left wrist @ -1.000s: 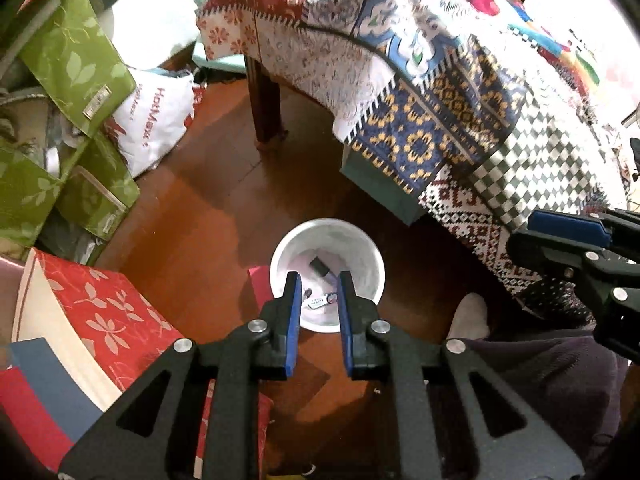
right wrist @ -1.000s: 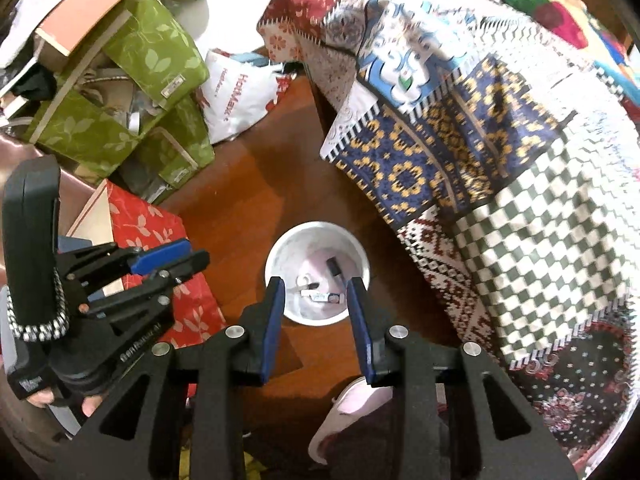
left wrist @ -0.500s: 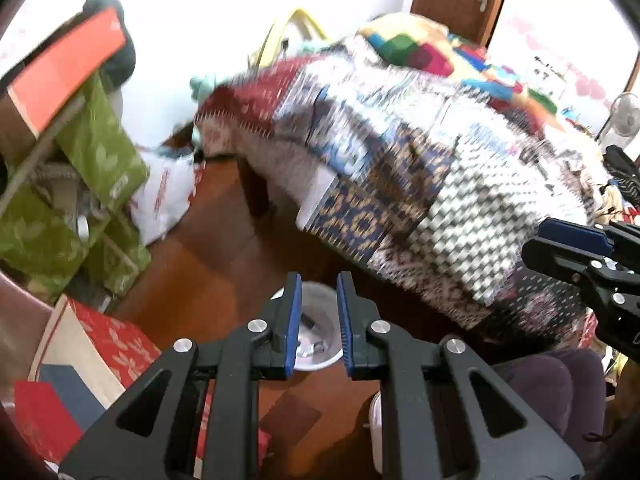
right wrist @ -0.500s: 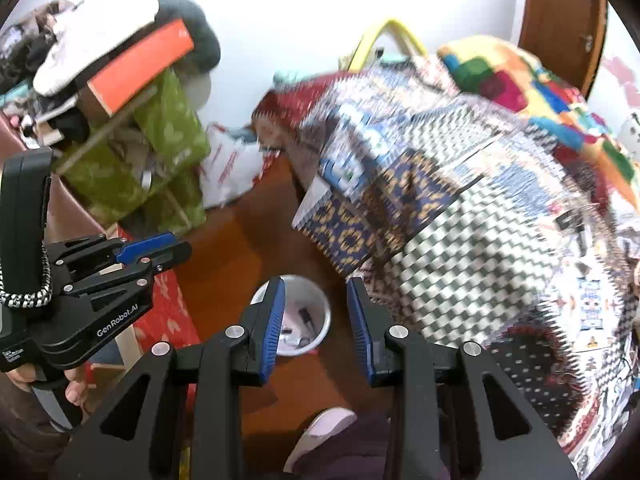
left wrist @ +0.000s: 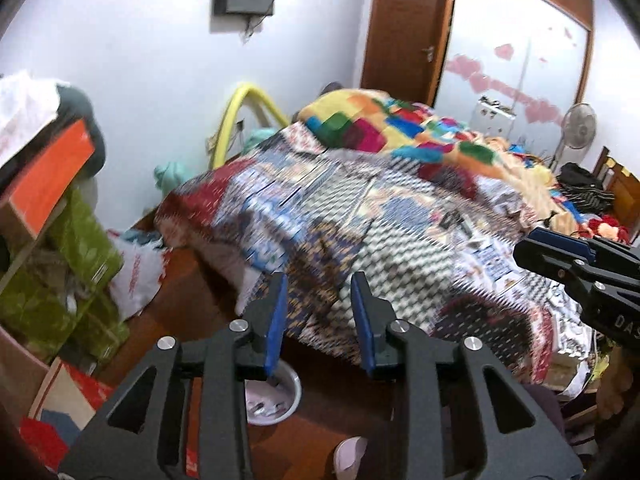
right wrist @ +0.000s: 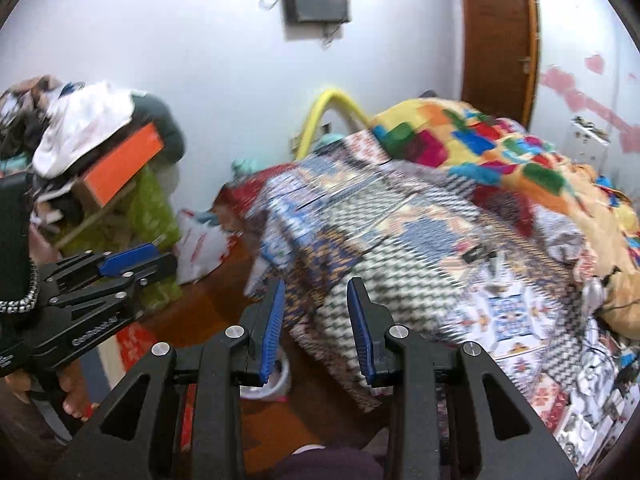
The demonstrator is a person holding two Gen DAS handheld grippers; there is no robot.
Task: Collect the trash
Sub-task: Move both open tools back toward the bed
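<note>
In the left wrist view, the left gripper (left wrist: 318, 320) is seen with its jaws opening and nothing between them. The small white round trash bin (left wrist: 286, 398) stands on the brown wooden floor (left wrist: 192, 300) near the corner of the patchwork-covered bed (left wrist: 400, 232).

In the right wrist view, the right gripper (right wrist: 316, 326) is seen with jaws apart and nothing held. The bin (right wrist: 276, 380) is partly hidden behind its left finger.

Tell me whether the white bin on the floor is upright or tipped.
Upright: the white bin stands on the floor with its open mouth facing up, small litter inside.

free: floor strip (left wrist: 192, 300) | blocked: bed (left wrist: 400, 220) right, green bags (left wrist: 76, 272) left
</note>
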